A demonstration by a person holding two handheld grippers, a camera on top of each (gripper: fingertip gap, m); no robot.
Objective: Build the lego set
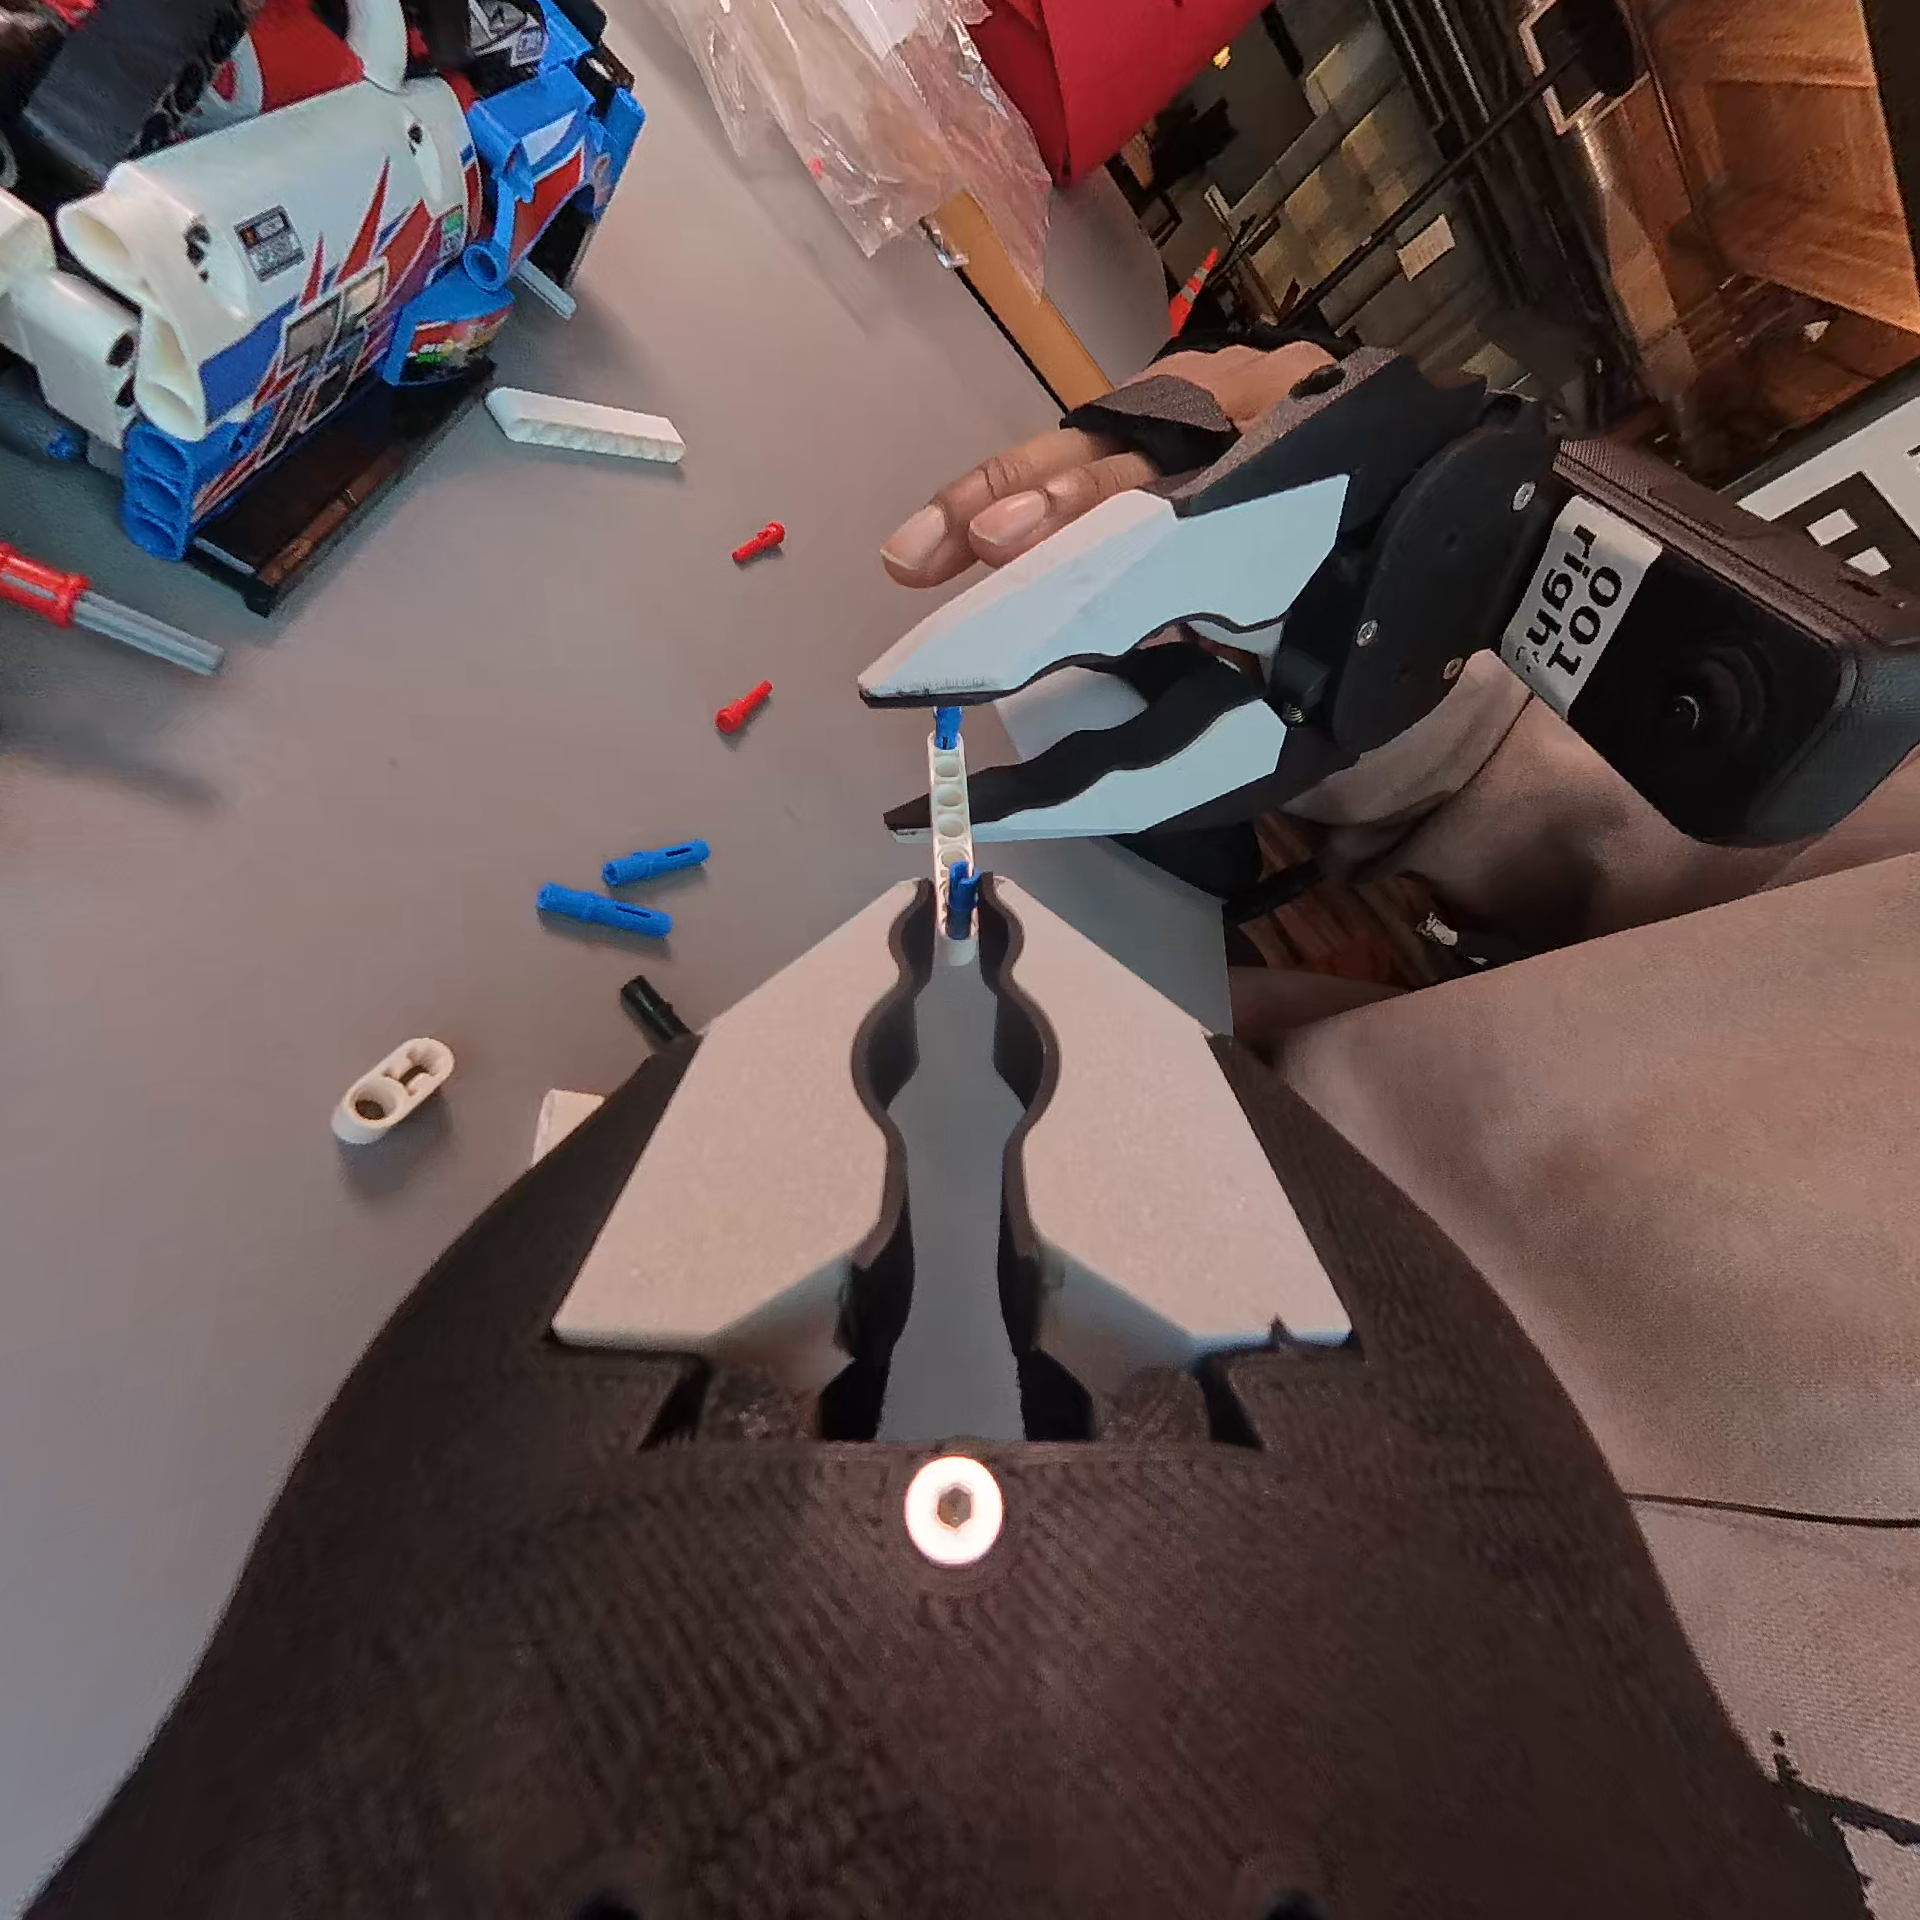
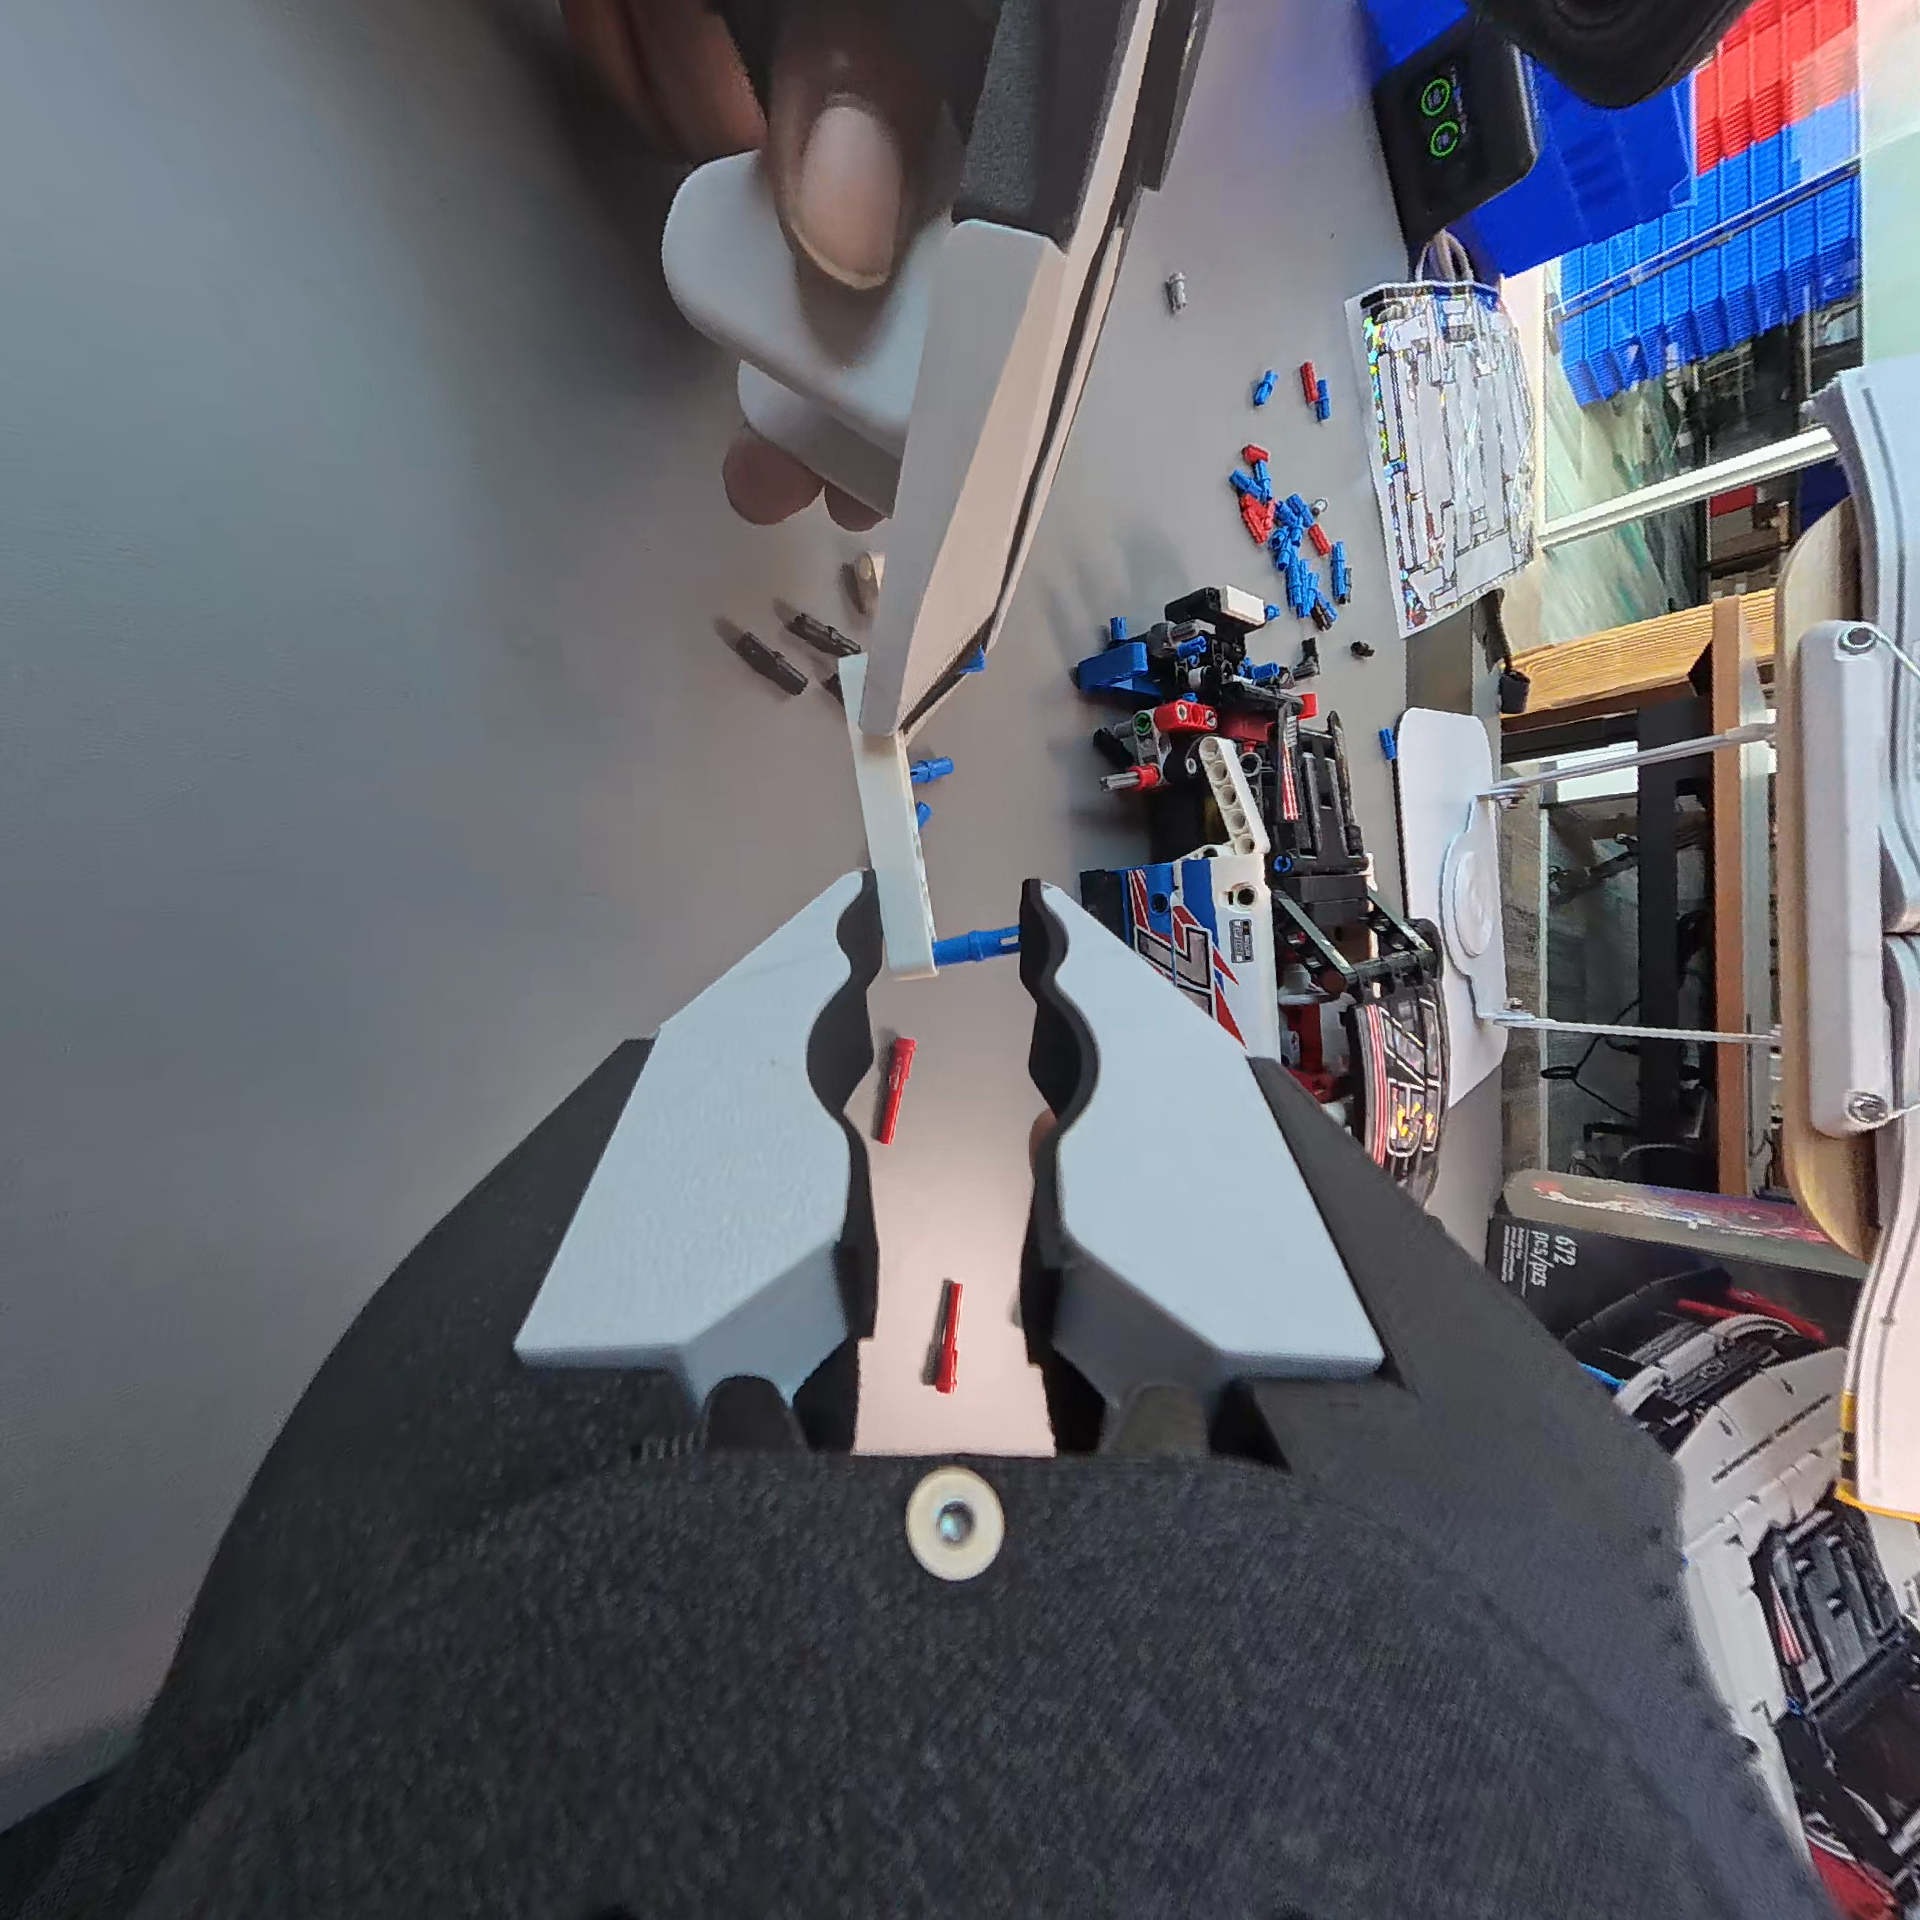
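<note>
My left gripper (image 1: 954, 899) is shut on the near end of a white beam with holes (image 1: 949, 800) and holds it above the grey table. A blue pin (image 1: 964, 896) sits in the beam at my fingertips, and another (image 1: 945, 724) at its far end. My right gripper (image 1: 904, 758) comes in from the right and straddles that far end. In the right wrist view my right gripper (image 2: 945, 894) has one finger against the beam (image 2: 891, 831) and the other against the tip of the blue pin (image 2: 975, 947). The left gripper (image 2: 888, 722) holds the beam from above.
A partly built blue, white and red car model (image 1: 291, 291) stands at the far left, and also shows in the right wrist view (image 2: 1247, 831). Loose blue pins (image 1: 623, 894), red pins (image 1: 743, 707), a white beam (image 1: 582, 421) and a small white connector (image 1: 390, 1091) lie on the table. Plastic bags (image 1: 862, 135) lie near the table edge. Left and right tips are no more than a few centimetres apart.
</note>
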